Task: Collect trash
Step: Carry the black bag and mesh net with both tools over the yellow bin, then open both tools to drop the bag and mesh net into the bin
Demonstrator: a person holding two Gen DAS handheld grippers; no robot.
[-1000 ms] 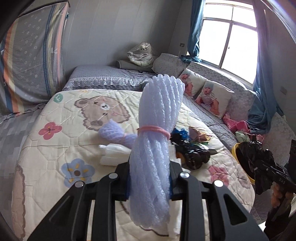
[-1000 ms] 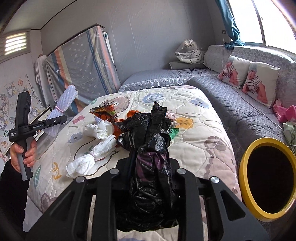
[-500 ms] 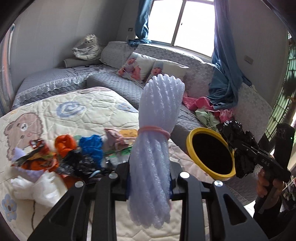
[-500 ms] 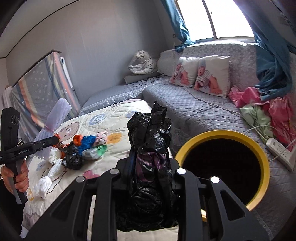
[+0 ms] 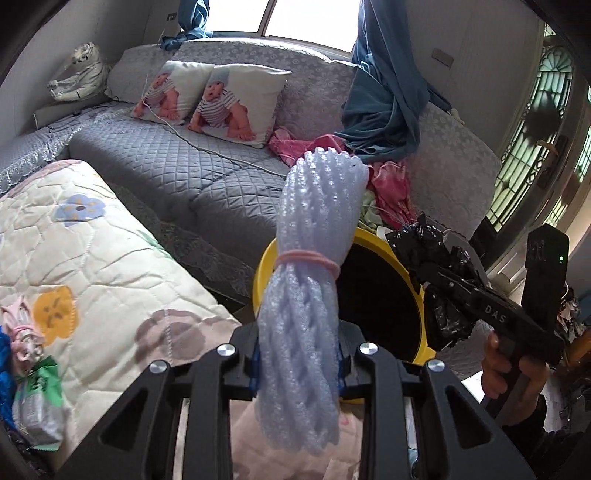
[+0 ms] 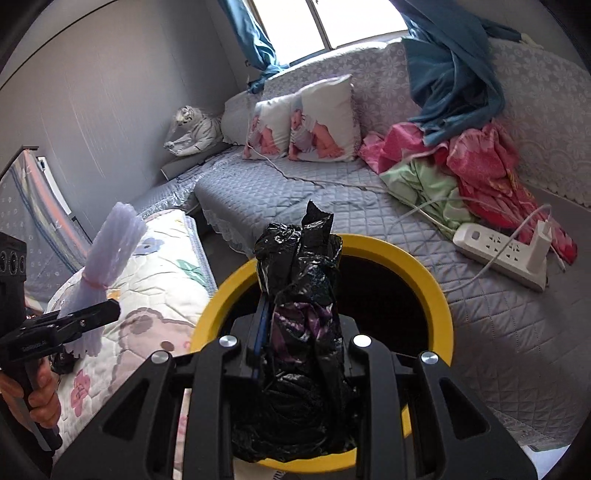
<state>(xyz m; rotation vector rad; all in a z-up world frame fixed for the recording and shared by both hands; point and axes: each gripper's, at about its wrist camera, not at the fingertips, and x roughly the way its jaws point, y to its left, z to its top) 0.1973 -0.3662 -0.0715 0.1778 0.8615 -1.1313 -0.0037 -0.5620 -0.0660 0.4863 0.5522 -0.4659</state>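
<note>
Right wrist view is showing a white power strip [image 6: 502, 254] lying on the grey sofa [image 6: 295, 195], beyond the yellow bin [image 6: 439, 295], with the right gripper [image 6: 299, 354] clamping a black bag [image 6: 303, 295] over it. Left wrist view is showing wrappers [image 5: 33, 398] lying on the bed quilt [image 5: 74, 258], the left gripper [image 5: 299, 358] squeezing a foam net bundle [image 5: 310, 240] before the bin.

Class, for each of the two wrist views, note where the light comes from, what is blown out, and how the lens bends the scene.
Left wrist view: daylight from the window, blown out white; the sofa back bows, corners go black. Right wrist view: the window is again overexposed; glare glints on the black bag; the yellow bin rim looks stretched, the wall curves.
</note>
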